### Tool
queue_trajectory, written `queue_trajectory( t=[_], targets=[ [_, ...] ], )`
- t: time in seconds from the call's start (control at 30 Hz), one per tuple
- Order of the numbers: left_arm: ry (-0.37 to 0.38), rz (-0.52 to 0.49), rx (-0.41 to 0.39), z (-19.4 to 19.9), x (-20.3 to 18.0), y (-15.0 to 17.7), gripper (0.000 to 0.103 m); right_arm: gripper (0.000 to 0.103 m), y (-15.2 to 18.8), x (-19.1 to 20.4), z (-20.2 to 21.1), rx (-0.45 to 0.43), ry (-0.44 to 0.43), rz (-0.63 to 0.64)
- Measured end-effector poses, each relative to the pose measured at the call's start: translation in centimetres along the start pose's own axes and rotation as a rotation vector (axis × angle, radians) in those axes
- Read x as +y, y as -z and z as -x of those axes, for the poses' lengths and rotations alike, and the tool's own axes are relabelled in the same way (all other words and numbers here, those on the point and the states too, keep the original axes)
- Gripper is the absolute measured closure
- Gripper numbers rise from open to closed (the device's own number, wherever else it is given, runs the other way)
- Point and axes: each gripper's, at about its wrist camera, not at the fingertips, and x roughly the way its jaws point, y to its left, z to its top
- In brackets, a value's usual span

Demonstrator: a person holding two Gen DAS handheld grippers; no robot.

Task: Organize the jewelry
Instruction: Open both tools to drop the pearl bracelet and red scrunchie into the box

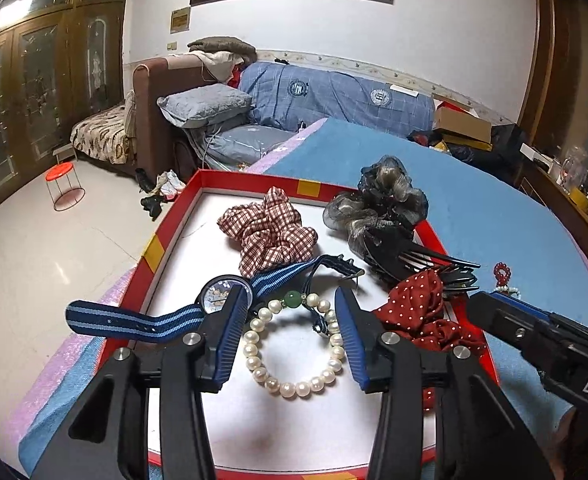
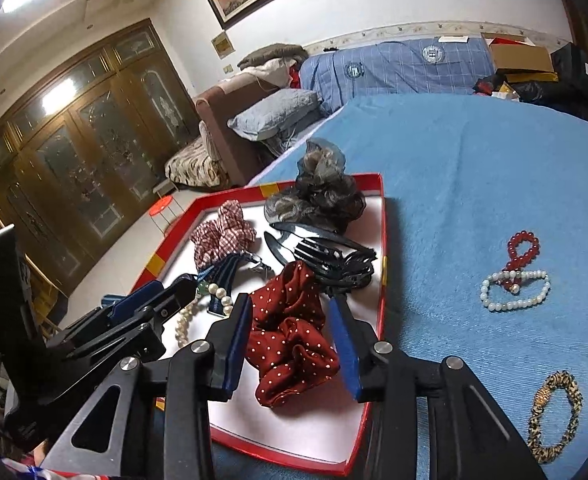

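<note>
A red tray [image 1: 162, 240] with a white floor lies on a blue cloth. My left gripper [image 1: 290, 300] stands open over the tray, and a white pearl bracelet [image 1: 294, 360] with a green bead lies flat between its fingers, untouched by the pads. A watch [image 1: 218, 294] on a blue striped strap rests by the left finger. My right gripper [image 2: 290, 302] is open above a red polka-dot scrunchie [image 2: 290, 340] in the tray's near right corner. A checked scrunchie [image 2: 222, 232], a grey gauze scrunchie [image 2: 317, 188] and a black hair claw [image 2: 333, 256] lie further back.
On the blue cloth [image 2: 473, 184] right of the tray lie a red bead bracelet [image 2: 521, 252], a second pearl bracelet [image 2: 513, 288] and a leopard-print band [image 2: 553, 420]. The surface's left edge drops to a tiled floor. A sofa with bedding stands behind.
</note>
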Motion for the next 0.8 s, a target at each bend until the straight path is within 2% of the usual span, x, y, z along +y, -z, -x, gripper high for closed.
queue_trajectory(
  t=[0.23,0.47,0.63,0.8],
  targets=[
    [-0.01,-0.033,-0.02,1.2,-1.2,0.1,0.058,0.059,0.0,-1.0,2.1,-0.036,-0.024,-0.025],
    [0.011,-0.042,-0.032,2.6,-2.4,0.0,0.058,0.059,0.0,-2.3,3.5,-0.057,-0.031,-0.051],
    [0.043,-0.055,-0.052,4.3,-3.5,0.0,0.058,0.059,0.6,-3.8,5.2,-0.075,-0.019,-0.064],
    [0.11,-0.091,-0.059,6.1,-6.3,0.3,0.054,0.059,1.3,-6.6,8.3,-0.113,0.017,-0.092]
  ],
)
